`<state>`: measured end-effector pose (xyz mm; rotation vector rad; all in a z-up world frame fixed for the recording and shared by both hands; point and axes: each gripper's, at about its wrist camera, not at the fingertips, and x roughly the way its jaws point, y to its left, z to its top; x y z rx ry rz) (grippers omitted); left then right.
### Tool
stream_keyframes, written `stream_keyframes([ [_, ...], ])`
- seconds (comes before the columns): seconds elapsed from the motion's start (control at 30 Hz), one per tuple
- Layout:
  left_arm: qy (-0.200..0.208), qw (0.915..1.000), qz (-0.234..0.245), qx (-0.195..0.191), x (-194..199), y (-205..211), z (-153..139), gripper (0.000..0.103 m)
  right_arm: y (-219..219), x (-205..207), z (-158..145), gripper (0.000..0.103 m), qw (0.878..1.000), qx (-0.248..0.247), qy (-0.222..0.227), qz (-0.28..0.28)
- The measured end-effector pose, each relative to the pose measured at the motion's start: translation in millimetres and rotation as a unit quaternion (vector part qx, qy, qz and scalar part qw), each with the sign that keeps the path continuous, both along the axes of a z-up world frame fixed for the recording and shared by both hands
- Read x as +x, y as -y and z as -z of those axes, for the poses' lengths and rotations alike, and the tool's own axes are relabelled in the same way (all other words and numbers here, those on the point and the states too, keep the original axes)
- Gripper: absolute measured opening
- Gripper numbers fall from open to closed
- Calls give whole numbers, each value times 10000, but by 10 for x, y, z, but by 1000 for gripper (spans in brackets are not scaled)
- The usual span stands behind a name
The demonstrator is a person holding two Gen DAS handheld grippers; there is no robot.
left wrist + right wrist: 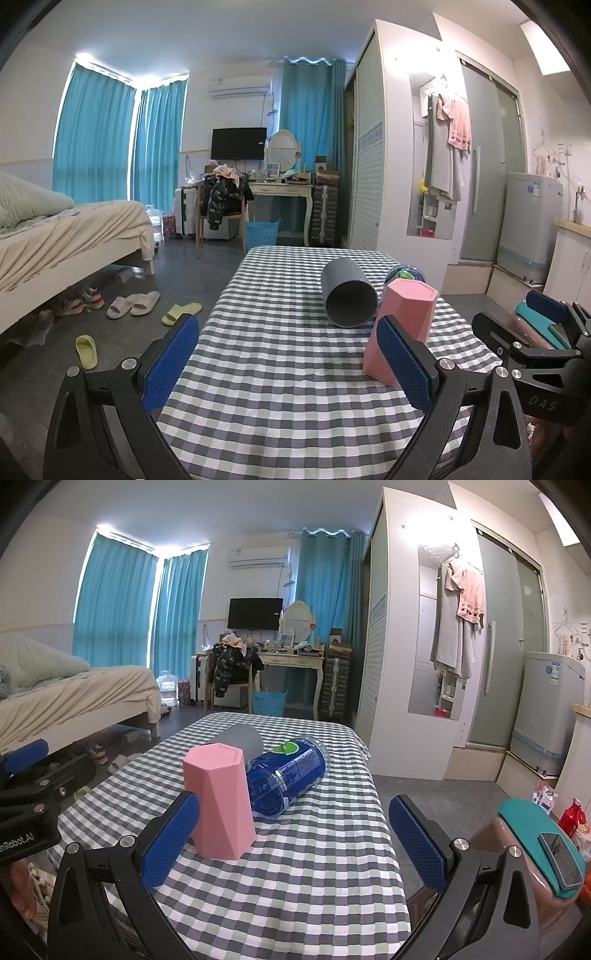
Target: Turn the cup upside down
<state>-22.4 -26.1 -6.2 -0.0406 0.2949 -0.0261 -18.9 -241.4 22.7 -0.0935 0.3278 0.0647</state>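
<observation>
Partly hidden behind pink cup (218, 805), grey cup (242, 738); both hand-held grippers gape, empty.

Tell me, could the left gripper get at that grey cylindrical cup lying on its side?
Probably yes. The left gripper is open, and bare checked tablecloth lies between it and the grey cylindrical cup. The pink faceted cup stands off to the right.

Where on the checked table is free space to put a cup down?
Free: the checked tablecloth in front of the pink faceted cup, and left of it. Crowded: behind it, the lying grey cylindrical cup and the lying blue plastic bottle.
</observation>
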Motion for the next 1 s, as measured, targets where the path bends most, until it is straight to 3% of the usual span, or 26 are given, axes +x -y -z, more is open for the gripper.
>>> stream_keyframes([
  [1.0,13,10000,-16,-4,2,1,-6,100,-33,21,16,103,10000,-44,-30,-15],
])
